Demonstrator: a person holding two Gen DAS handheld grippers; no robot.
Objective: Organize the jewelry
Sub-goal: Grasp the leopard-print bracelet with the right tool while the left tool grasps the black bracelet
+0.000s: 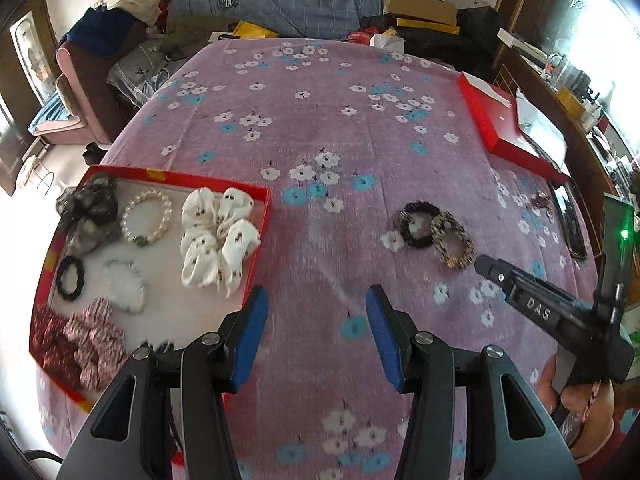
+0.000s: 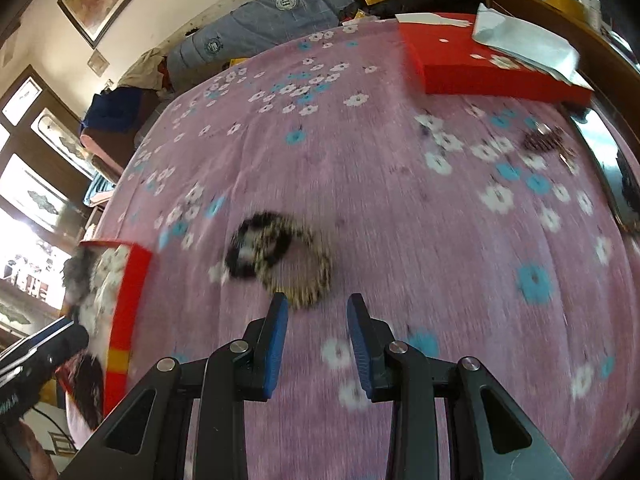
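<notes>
Left gripper (image 1: 316, 334): blue-padded jaws spread wide, holding nothing, above the pink flower-printed tablecloth (image 1: 320, 128) beside the tray's right wall.
Right gripper (image 2: 317, 344): blue pads parted, nothing between them, just short of the leopard-print scrunchie (image 2: 304, 276).
Red shallow cardboard tray (image 1: 208, 181): at left; holds a white printed scrunchie (image 1: 218, 236), a pearl bead bracelet (image 1: 146, 218), a small black hair tie (image 1: 70, 278), red patterned scrunchies (image 1: 76, 340) and a dark gauzy scrunchie (image 1: 90, 212).
Loose pieces: the leopard-print scrunchie overlaps a black-and-purple scrunchie (image 1: 414, 226) on the cloth.
Far right: a red flat box lid (image 1: 500, 128); a small dark bracelet (image 2: 544, 140) near it.
</notes>
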